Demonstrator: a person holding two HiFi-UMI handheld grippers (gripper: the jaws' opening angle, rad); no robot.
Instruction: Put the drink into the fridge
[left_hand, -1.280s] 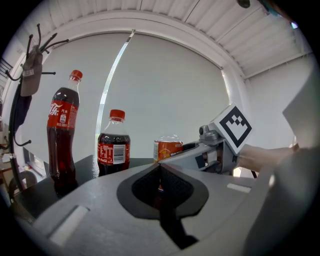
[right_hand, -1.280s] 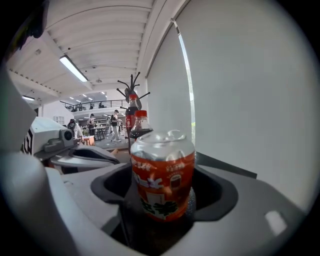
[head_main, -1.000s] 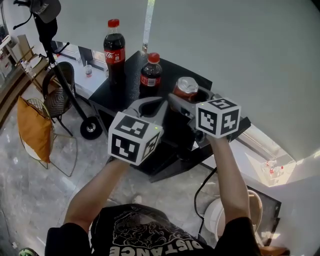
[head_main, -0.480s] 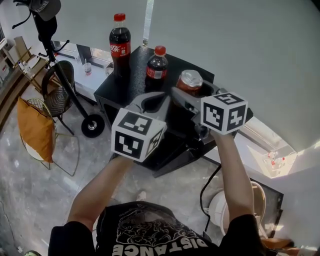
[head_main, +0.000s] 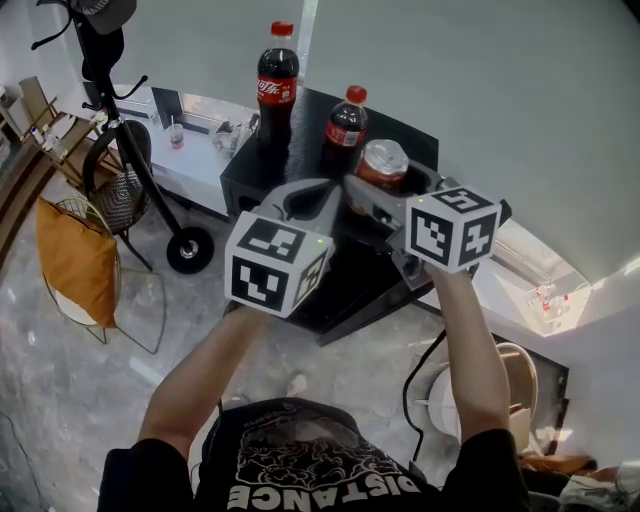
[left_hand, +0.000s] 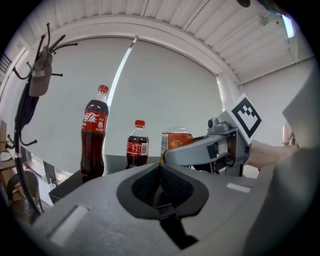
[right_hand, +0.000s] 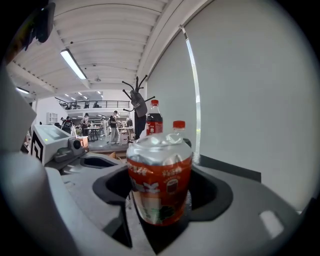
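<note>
Tall bottle (head_main: 277, 75) and short bottle (head_main: 345, 125) upright on the black fridge (head_main: 300, 150), a gap between them.

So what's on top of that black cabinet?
Two cola bottles stand there: a tall bottle and a short bottle. The right gripper and its can hide the cabinet's near part.

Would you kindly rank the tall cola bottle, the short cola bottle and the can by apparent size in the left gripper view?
1. Tall cola bottle: clearly largest.
2-3. Short cola bottle and can: too close to rank; the can looks wider but is partly hidden and nearer the camera.
</note>
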